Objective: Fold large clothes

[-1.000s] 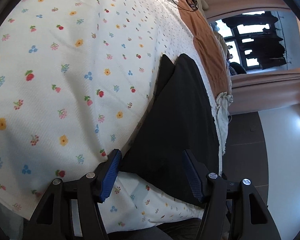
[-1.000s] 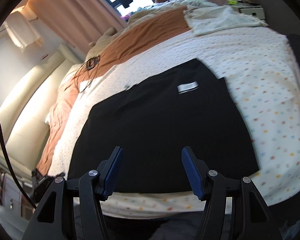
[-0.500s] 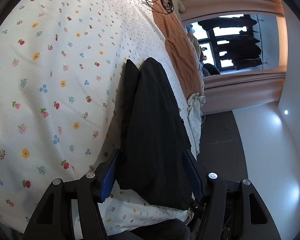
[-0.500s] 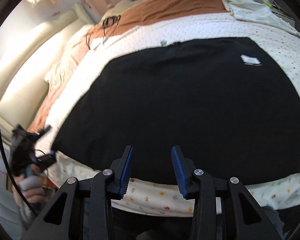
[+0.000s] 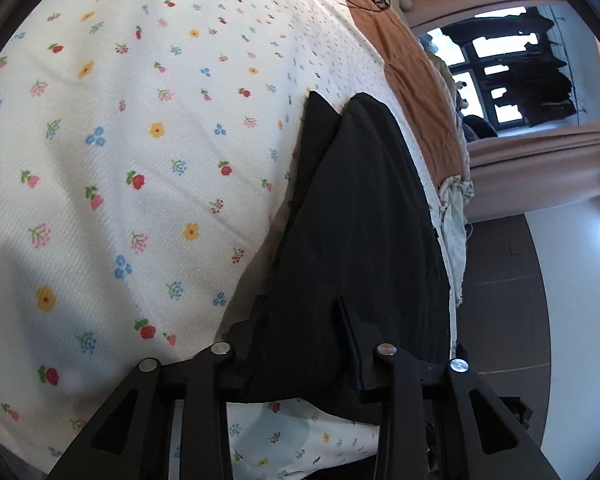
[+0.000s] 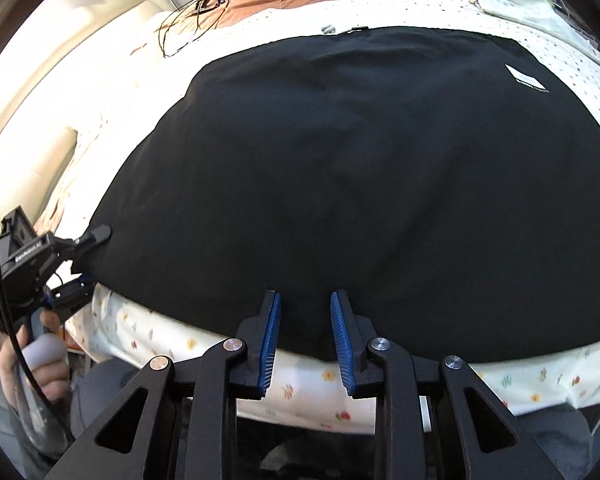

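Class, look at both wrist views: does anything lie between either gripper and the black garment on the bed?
Nothing visible does. The left gripper has just closed onto a corner of the black garment, and the right gripper, jaws just closing, straddles its near edge.

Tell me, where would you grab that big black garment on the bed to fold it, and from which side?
Take the black garment by its near hem, at the two ends, coming in from the foot of the floral bedspread. It lies flat, so only that edge gives the jaws something to pinch. The left gripper already bites one corner; the right gripper straddles the hem.
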### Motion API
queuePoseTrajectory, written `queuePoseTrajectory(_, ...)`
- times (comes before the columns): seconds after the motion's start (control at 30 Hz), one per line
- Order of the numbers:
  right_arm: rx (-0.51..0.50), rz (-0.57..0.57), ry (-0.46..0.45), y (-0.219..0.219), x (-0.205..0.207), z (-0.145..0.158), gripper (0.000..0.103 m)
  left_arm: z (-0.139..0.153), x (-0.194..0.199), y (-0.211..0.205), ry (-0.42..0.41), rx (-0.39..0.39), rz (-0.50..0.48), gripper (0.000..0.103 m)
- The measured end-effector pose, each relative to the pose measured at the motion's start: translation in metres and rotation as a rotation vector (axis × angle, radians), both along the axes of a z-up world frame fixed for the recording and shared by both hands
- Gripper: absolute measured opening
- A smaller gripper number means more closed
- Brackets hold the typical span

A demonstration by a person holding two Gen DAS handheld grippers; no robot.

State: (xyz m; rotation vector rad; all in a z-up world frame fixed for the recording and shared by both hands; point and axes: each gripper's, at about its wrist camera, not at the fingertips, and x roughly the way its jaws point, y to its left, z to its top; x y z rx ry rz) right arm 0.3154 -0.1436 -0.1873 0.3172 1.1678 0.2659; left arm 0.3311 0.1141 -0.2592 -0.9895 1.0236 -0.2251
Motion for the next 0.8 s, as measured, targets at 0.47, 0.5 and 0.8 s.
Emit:
queuePoseTrajectory(0.47,-0.092,-0.071,-0.011,0.001,0.076,0.003,0.021,-0.003,-0.011,0.001,0.024,0.013,0.098,0.027)
queuePoseTrajectory(0.5,-0.097,-0.074,-0.014,0.001,0.081,0.004,0.021,-0.003,-0.012,0.001,0.025,0.015,0.109,0.027)
queuePoseTrajectory(0.8,-0.075,-0.084,-0.027,-0.001,0.117,0.001,0.021,0.002,-0.011,-0.004,0.042,0.072,0.153,0.027)
